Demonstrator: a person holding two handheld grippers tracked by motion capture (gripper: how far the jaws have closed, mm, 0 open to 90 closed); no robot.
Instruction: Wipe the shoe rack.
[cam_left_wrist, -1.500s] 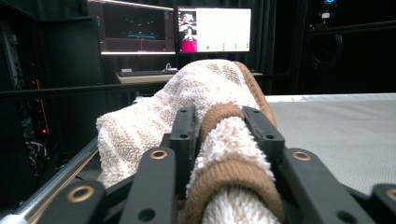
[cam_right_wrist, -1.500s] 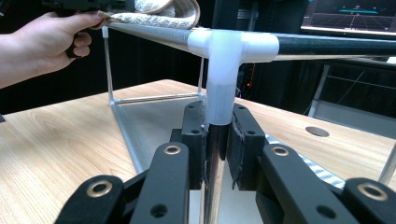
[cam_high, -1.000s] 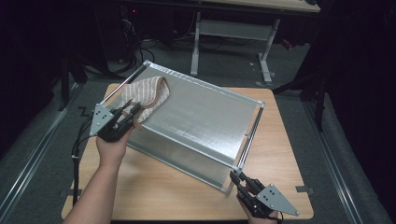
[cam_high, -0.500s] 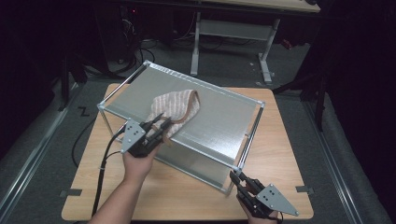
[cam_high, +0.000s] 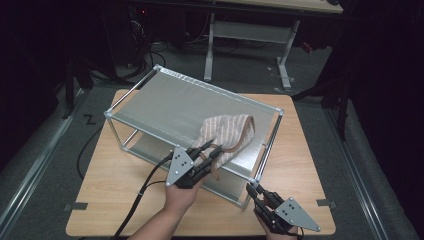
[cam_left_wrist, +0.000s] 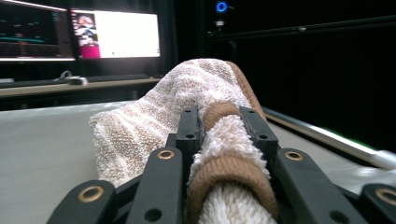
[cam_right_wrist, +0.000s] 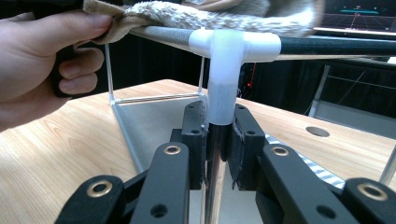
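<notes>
My job: I wipe the flat grey top of the shelf (cam_high: 165, 107) with a towel (cam_high: 226, 134).
Left tool (cam_high: 212, 147): its jaws are pinched tight on a thick fold of the towel, so they stand a little apart around it.
Right tool (cam_high: 253, 192): its jaws are squeezed on the thin metal post (cam_right_wrist: 215, 154) at the near right corner of the shelf, just under the white corner piece (cam_right_wrist: 229, 51). It holds the shelf steady.
Where the towel is: it lies on the shelf top, near the right end, close to the near edge.
How far I am: I think I am mid-wipe. The towel is close to the right end, with a little bit of top left past it.
Which way the towel points: its long side runs from my left tool up and away toward the far right corner. The bunched end is in my tool and the loose end lies flat.
The desk (cam_high: 105, 195): the shelf stands on it.
</notes>
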